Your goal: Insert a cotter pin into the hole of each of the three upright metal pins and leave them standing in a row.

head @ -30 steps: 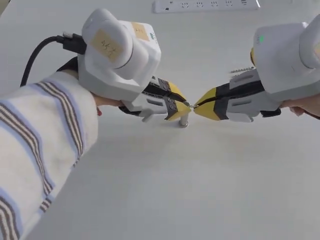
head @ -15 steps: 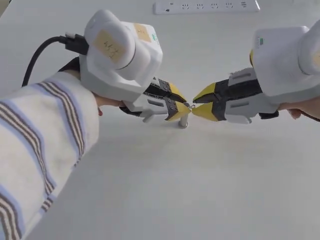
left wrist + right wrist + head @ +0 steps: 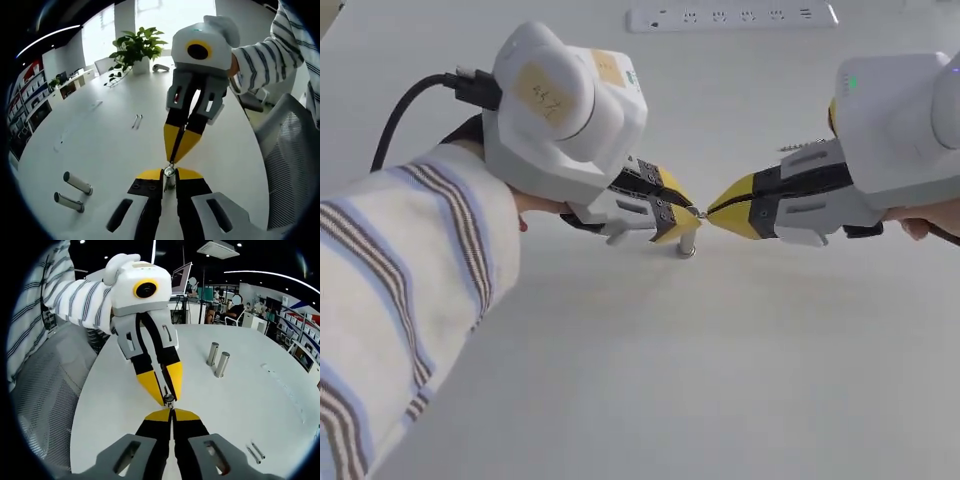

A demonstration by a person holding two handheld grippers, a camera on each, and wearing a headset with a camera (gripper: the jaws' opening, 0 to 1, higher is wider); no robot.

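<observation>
Our left hand-held gripper (image 3: 688, 215) is clenched on the top of an upright metal pin (image 3: 688, 243), whose base stands on the counter (image 3: 670, 350) just below the yellow tips. Facing it tip to tip, our right hand-held gripper (image 3: 714, 212) has its jaws pressed together on a thin cotter pin (image 3: 700, 211), which bridges the small gap to the metal pin's head. Beyond the right hand-held gripper's tips, off to one side, we see two more metal pins (image 3: 212, 354) standing close together. Spare cotter pins (image 3: 136, 121) lie on the counter well apart from the left hand-held gripper.
</observation>
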